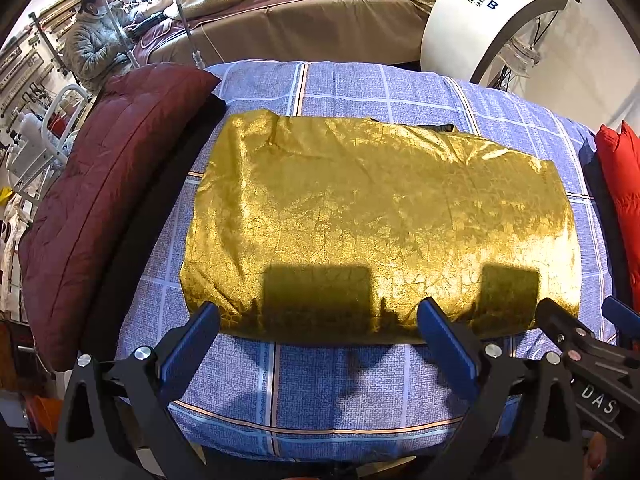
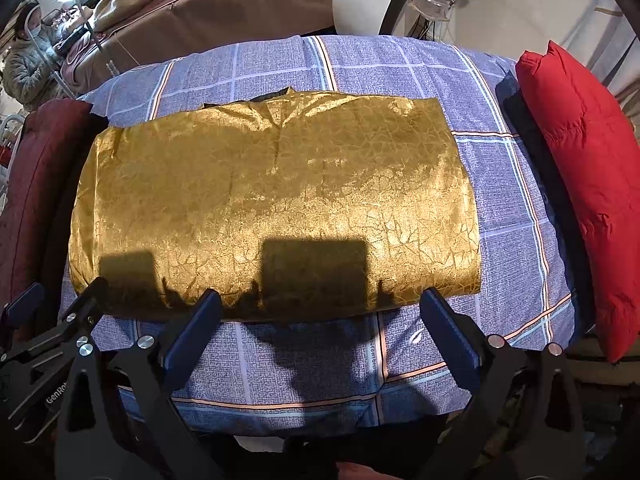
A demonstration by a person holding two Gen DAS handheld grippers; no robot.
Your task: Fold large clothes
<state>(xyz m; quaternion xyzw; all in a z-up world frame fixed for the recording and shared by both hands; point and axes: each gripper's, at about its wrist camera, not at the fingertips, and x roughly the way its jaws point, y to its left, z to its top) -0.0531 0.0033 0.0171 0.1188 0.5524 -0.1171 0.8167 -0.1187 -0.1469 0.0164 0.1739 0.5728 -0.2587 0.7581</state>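
Lying folded into a broad rectangle at the centre of the blue checked bedcover (image 1: 340,392), the gold garment (image 1: 376,224) has its near edge just beyond both tools. The left gripper (image 1: 320,330) and the right gripper (image 2: 322,316) each stand spread wide and empty, fingertips close to that near edge, whether touching it cannot be told. A maroon quilted jacket (image 1: 108,200) lies at nine o'clock of the garment, a red padded jacket (image 2: 580,184) at three o'clock.
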